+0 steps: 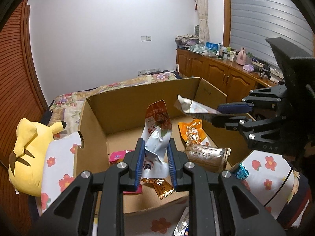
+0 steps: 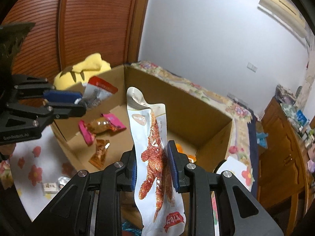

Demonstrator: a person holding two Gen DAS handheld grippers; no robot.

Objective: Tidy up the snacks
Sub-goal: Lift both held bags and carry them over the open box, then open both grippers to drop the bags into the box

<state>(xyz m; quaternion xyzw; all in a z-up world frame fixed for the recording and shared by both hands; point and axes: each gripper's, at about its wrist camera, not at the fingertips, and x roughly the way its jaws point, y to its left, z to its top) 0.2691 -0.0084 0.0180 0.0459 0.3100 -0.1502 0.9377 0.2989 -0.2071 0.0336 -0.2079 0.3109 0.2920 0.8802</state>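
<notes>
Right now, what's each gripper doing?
Left gripper: shut on a white snack pouch.
Right gripper: shut on a chicken-feet snack pouch.

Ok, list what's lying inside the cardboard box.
In the cardboard box: a pink-ended snack pack, an amber wrapper, an orange packet and a brown biscuit pack. The two held pouches cover part of the floor, so more may be hidden.

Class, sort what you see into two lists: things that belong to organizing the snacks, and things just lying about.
Belongs to the job:
cardboard box
white packet in left gripper
chicken-feet packet in right gripper
biscuit pack
pink packet

Lying about:
plush toy
cabinet
curtain
</notes>
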